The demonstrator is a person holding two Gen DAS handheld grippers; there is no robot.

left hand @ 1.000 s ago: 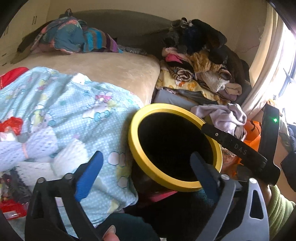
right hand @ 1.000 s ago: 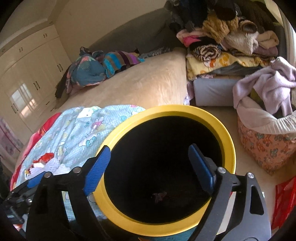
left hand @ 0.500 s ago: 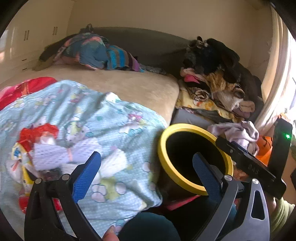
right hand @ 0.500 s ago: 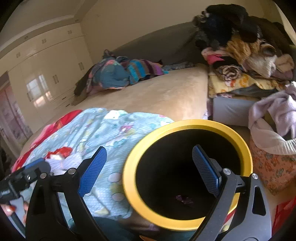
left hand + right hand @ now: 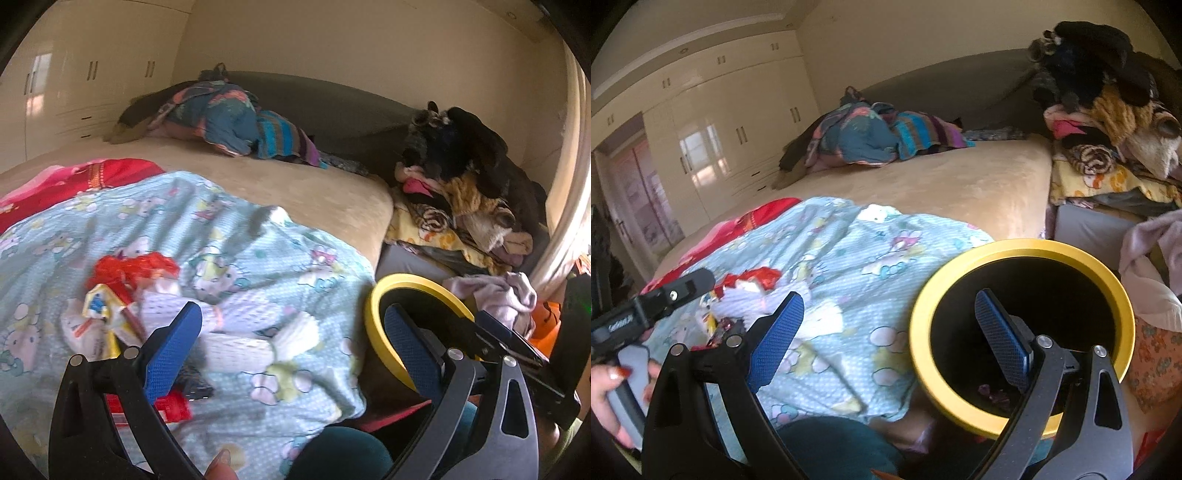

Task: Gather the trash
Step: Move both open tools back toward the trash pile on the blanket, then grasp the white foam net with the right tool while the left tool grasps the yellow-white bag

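Closest in, both grippers hang over the edge of the bed with nothing between their blue pads. The left gripper [image 5: 291, 336] stands spread wide, and the right gripper [image 5: 886, 325] is just as wide apart and empty. A hand with red nails [image 5: 617, 384] grips the left tool's handle at the near left of the right wrist view.

Under them lies a pale blue cartoon-print blanket [image 5: 229, 236], rumpled across the bed. The trash sits on it at the left: a crumpled red wrapper [image 5: 133, 269], a yellow and white packet [image 5: 98, 304] and some white netting [image 5: 236, 343], all bunched close together. A flat red packet [image 5: 173, 406] lies nearer, partly behind the left finger.

Just off the blanket's right edge stands the black bin with a yellow rim [image 5: 975, 269]; a few dark scraps [image 5: 991, 391] lie at its bottom.

Beyond the blanket the beige mattress [image 5: 942, 184] stretches bare to a heap of blue and striped bedding [image 5: 882, 134] by the grey headboard [image 5: 332, 103]. A tall pile of clothes [image 5: 461, 184] rises to the right, and glossy cream wardrobes [image 5: 713, 125] line the far left wall.
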